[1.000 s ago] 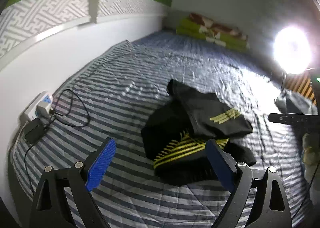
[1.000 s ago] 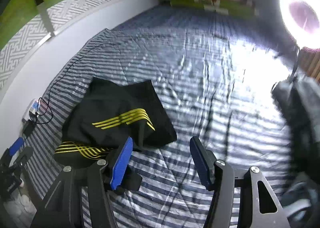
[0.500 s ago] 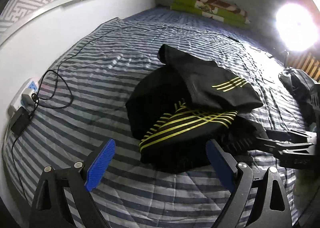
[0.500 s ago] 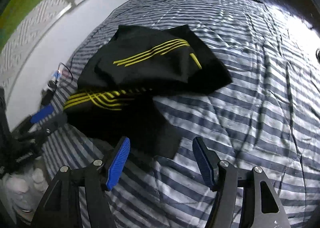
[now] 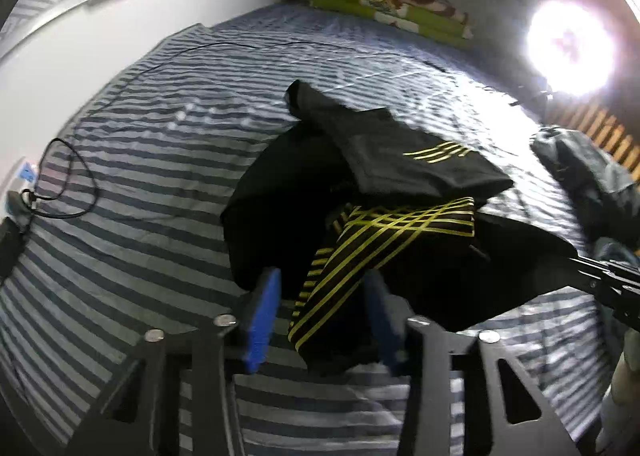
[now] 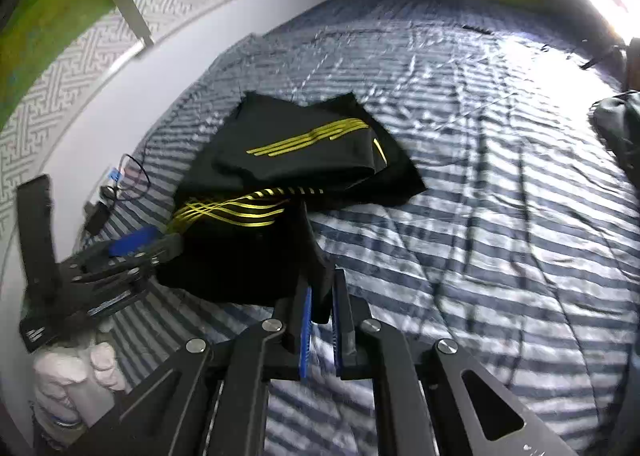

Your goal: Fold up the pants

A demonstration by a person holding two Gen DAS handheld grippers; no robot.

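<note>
Black pants (image 5: 400, 176) with yellow stripes lie bunched and partly folded on the striped bed. My left gripper (image 5: 323, 284) is at their near edge, its jaws closing with the yellow-striped hem between the blue pads (image 5: 262, 320); a thin gap still shows beside one pad. From the right wrist view the pants (image 6: 304, 160) spread ahead. My right gripper (image 6: 322, 288) is closing, its pads pinching a black fabric edge at the near corner. The left gripper (image 6: 152, 244) shows at the left there, held by a gloved hand (image 6: 76, 376). The right gripper (image 5: 592, 276) pokes in from the right edge.
The striped bed cover (image 6: 500, 236) stretches far and right. A white wall runs along the left, with a power strip and looped cable (image 5: 52, 184) at its foot. Folded green bedding (image 5: 392, 12) lies at the head. A bright ring lamp (image 5: 568, 48) and a dark bag (image 5: 592, 176) stand at the right.
Both grippers dropped toward the pants' near edge. The left jaws narrowed around the striped hem. The right jaws went from wide apart to pinched on the black fabric.
</note>
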